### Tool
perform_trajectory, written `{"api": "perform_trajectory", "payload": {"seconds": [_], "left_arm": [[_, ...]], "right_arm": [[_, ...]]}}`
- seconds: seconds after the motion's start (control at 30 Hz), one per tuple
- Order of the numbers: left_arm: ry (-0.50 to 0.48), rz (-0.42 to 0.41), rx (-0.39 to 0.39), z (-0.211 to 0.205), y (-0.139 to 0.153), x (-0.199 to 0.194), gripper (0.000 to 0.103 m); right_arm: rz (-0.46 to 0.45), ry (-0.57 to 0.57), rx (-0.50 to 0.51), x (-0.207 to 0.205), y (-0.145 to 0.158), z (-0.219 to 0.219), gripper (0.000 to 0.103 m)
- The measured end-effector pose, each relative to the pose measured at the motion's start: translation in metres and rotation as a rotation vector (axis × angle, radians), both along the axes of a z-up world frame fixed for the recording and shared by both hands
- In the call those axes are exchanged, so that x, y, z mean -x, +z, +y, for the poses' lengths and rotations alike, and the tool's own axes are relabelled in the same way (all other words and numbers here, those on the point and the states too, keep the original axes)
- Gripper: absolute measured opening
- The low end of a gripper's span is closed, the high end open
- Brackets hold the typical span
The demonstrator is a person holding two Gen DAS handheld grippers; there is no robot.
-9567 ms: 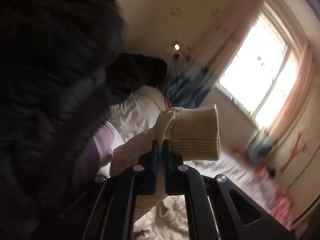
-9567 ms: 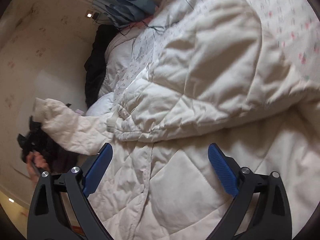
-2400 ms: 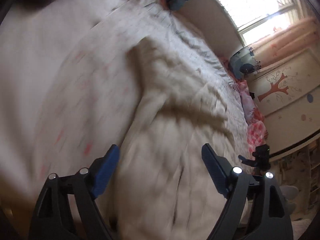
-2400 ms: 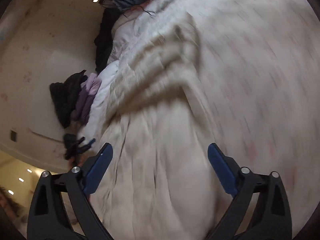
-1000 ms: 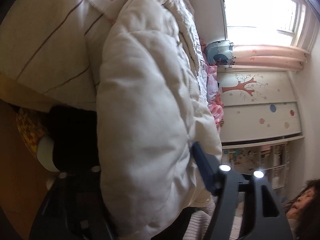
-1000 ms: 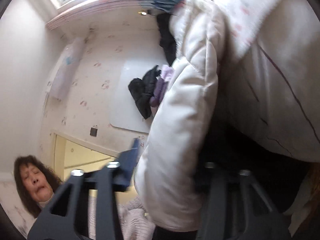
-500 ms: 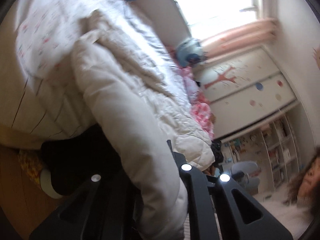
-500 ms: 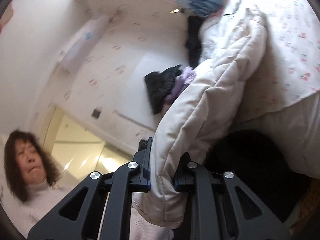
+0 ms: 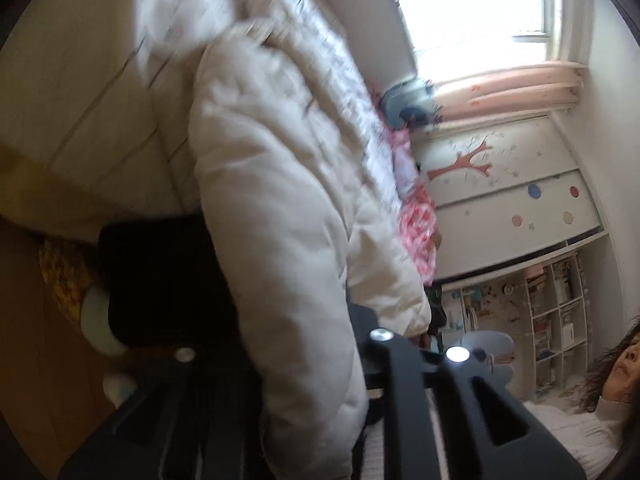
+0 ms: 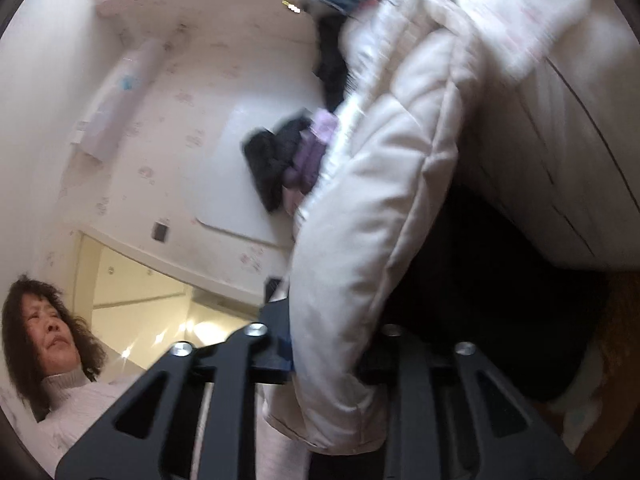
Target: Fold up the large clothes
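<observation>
Cream coat (image 9: 280, 208) hides both grippers' fingertips — blurred.

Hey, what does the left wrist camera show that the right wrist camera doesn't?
Only the left wrist view shows the bright window, the cupboard with a tree picture and the bookshelf. Only the right wrist view shows the dark and purple clothes piled by the wall and the lit doorway. Both show the white padded coat pinched in that view's own gripper, left gripper and right gripper, the bed's edge, and the person.
</observation>
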State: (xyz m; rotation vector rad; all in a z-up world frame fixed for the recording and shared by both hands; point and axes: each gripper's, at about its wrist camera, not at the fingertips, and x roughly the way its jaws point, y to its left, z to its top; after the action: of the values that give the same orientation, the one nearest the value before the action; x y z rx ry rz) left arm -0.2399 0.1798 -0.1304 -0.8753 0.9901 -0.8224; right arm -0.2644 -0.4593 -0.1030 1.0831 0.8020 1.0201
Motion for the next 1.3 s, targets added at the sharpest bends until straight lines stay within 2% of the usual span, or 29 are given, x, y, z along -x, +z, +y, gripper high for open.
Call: {"api": "perform_trajectory", "payload": {"seconds": [0.13,0.23,0.3,0.37,0.43,0.57,0.63,0.7,0.9,1.1,1.2,1.3], "left_arm": [[0.053,-0.137,0.045,0.002,0.048,0.006,0.01],[0.051,-0.218,0.079,-0.003,0.082,0.011,0.01],[0.036,-0.262,0.12,-0.002,0.095,0.018,0.01],[0.03,-0.276,0.126,0.003,0.096,0.024,0.01],[0.053,-0.237,0.137,0.012,0.08,0.026,0.01],[0.158,-0.125,0.224,0.035,0.035,0.028,0.01],[0.178,-0.131,0.237,0.035,0.036,0.027,0.01],[0.187,-0.156,0.238,0.037,0.048,0.019,0.01],[0.232,-0.261,0.265,0.034,0.098,-0.039,0.01],[0.269,-0.329,0.263,0.021,0.141,-0.134,0.01],[0.311,-0.33,0.257,0.014,0.147,-0.183,0.01],[0.362,-0.304,0.232,0.009,0.139,-0.236,0.01]], "right_arm": [[-0.136,-0.047,-0.055,-0.007,0.043,0.007,0.016],[-0.222,-0.063,-0.126,-0.01,0.075,0.013,0.016],[-0.262,-0.07,-0.164,-0.004,0.088,0.011,0.016],[-0.277,-0.088,-0.186,0.002,0.089,0.004,0.016],[-0.246,-0.122,-0.205,0.007,0.075,-0.002,0.016],[-0.162,-0.175,-0.261,0.008,0.037,-0.011,0.016],[-0.166,-0.189,-0.297,0.003,0.03,-0.015,0.016],[-0.192,-0.194,-0.303,-0.008,0.037,-0.016,0.016],[-0.252,-0.211,-0.305,-0.072,0.073,-0.021,0.016],[-0.248,-0.276,-0.261,-0.16,0.11,-0.028,0.016],[-0.225,-0.313,-0.231,-0.21,0.119,-0.031,0.016],[-0.174,-0.364,-0.192,-0.262,0.115,-0.033,0.016]]}}
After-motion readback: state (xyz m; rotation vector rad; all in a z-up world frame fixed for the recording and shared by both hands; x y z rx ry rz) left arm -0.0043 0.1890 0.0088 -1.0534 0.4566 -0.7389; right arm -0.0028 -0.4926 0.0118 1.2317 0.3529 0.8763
